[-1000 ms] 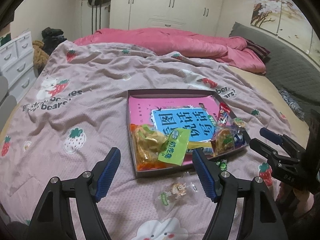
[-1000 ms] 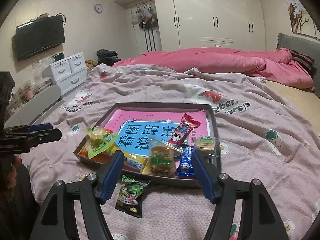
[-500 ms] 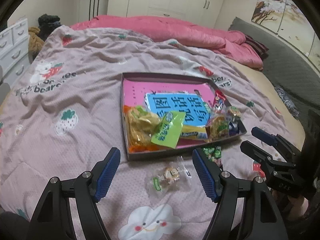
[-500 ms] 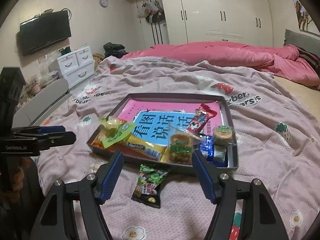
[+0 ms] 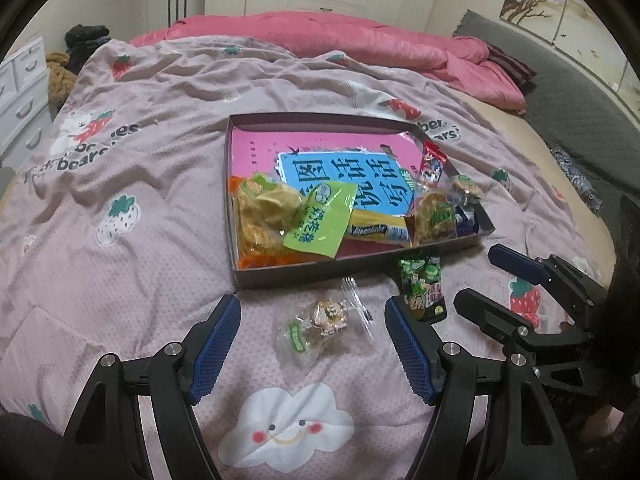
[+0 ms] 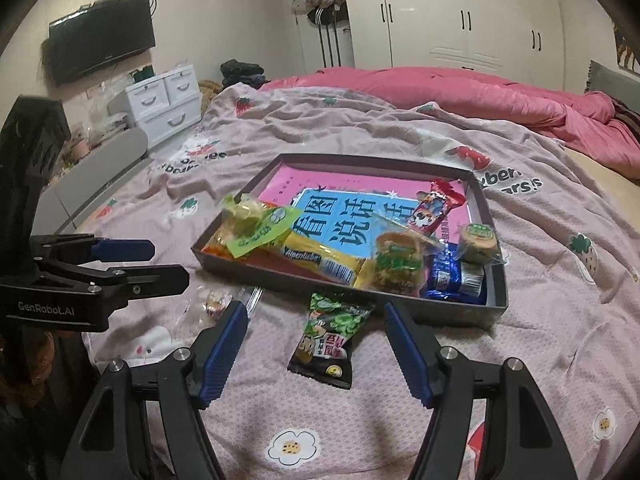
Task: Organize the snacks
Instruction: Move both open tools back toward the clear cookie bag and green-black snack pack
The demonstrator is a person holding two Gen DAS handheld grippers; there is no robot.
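A shallow dark tray [image 5: 236, 216] sits on the pink strawberry-print quilt [image 5: 120, 184], and a pink and blue book [image 5: 340, 168] lies flat on its floor. Along the near side of the tray, from left to right in the left wrist view, lie a yellow crinkled chip bag [image 5: 260, 216], a green packet [image 5: 322, 220] leaning over it, a long yellow candy bar [image 5: 378, 232], a clear-wrapped bun with a green label [image 5: 434, 218], a blue-wrapped snack [image 5: 466, 222] in the corner, and a small round cake [image 5: 466, 188] just behind it; a red wrapper [image 5: 432, 162] stands tilted against the right wall. Outside the tray, just beside its near wall, two snacks rest on the quilt: a clear-wrapped pastry [image 5: 320, 322] and a black and green packet [image 5: 424, 286]. The left gripper [image 5: 314, 332] hangs spread wide with the pastry between its fingers, touching nothing. The right gripper [image 6: 316, 334] is likewise wide apart, the black and green packet lying between its blue pads [image 6: 222, 352], not gripped.
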